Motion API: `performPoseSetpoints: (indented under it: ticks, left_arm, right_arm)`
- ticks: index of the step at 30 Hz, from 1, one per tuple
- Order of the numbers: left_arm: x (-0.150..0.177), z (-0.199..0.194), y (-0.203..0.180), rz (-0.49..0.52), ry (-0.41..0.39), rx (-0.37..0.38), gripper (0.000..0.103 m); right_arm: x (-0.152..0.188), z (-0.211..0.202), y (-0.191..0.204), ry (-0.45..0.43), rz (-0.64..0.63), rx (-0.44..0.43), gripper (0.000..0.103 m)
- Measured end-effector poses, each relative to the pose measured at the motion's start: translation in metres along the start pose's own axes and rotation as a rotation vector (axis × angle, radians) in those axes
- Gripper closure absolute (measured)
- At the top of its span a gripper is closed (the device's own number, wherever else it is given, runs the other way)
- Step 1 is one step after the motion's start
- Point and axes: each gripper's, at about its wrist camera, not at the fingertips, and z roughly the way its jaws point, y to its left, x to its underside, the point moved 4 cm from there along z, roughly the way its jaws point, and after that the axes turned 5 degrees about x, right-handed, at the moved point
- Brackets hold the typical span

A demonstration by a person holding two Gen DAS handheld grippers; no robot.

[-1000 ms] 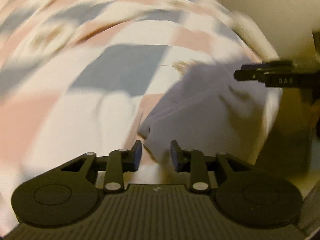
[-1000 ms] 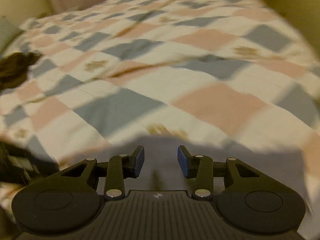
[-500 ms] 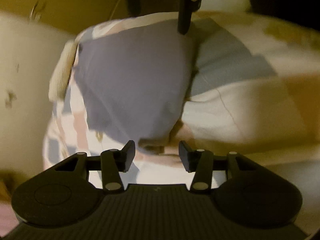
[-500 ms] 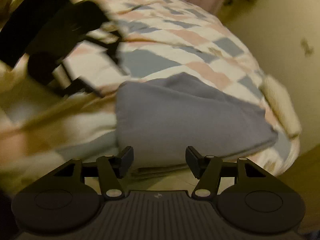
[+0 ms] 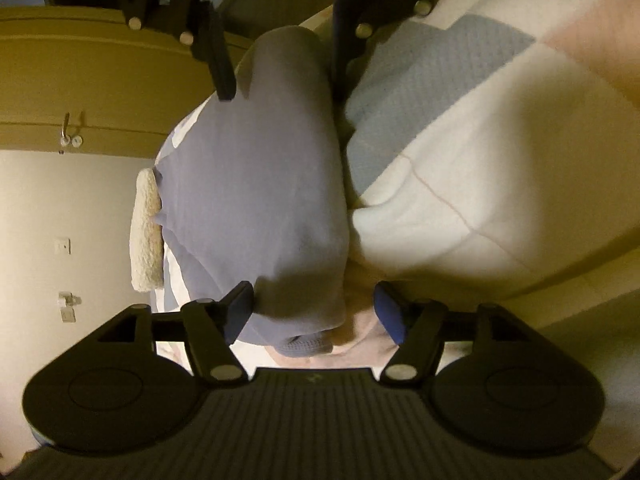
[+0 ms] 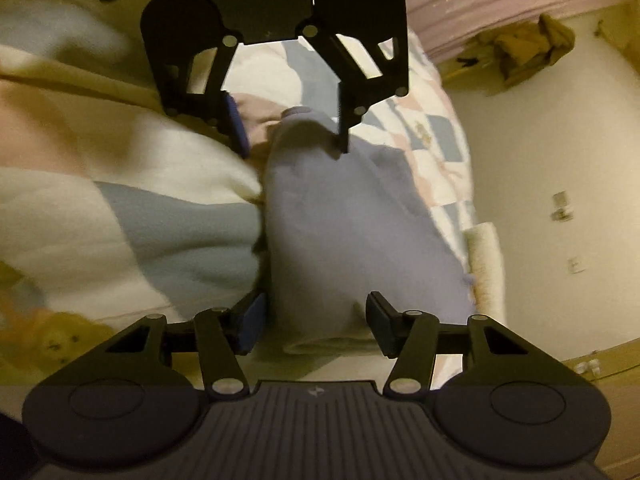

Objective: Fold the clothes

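Folded grey-lavender cloth garment (image 5: 256, 200): soft matt knit, fine smooth weave; ribbed, waffle-like hem at its near end.

Patchwork quilt of cream, blue and pink squares (image 5: 460, 168), under the garment: matt cotton-like cloth, the blue patch beside the garment showing a fine pebbled texture; stitched seams.

Cream fleecy roll (image 5: 147, 236), just beside the garment: rough, nubbly pile.

Left gripper (image 5: 316, 312) and right gripper (image 6: 316, 322): matt black plastic, ribbed body, dull metal-looking pivot pins, blue rubbery finger pads (image 5: 390, 316).

Pale wall (image 6: 540, 160) beyond the roll: smooth, matt.
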Motion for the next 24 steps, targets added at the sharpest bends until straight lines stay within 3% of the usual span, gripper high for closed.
performPoseSetpoints:
  ticks: [3, 7, 12, 14, 18, 24]
  left_arm:
    - [-0.002, 0.007, 0.011, -0.014, -0.001, -0.004, 0.055]
    - [-0.002, 0.015, 0.017, -0.026, -0.01, 0.032, 0.065]
    - [-0.003, 0.012, 0.048, -0.139, 0.001, 0.115, 0.077]
    - [-0.004, 0.011, 0.068, -0.224, 0.007, 0.175, 0.079]
    - [0.0, 0.009, 0.127, -0.435, 0.012, 0.34, 0.082]
    - [0.013, 0.021, 0.226, -0.728, -0.002, 0.458, 0.082]
  right_arm:
    - [-0.002, 0.006, 0.005, -0.004, -0.028, 0.025, 0.052]
    - [0.0, 0.007, 0.01, -0.016, -0.06, 0.038, 0.062]
    - [0.004, 0.007, -0.005, -0.011, -0.014, -0.053, 0.086]
    - [0.005, 0.006, -0.026, -0.014, 0.066, -0.136, 0.088]
    - [0.023, 0.027, -0.099, 0.002, 0.35, -0.41, 0.09]
    - [0.055, 0.068, -0.208, 0.018, 0.715, -0.782, 0.09]
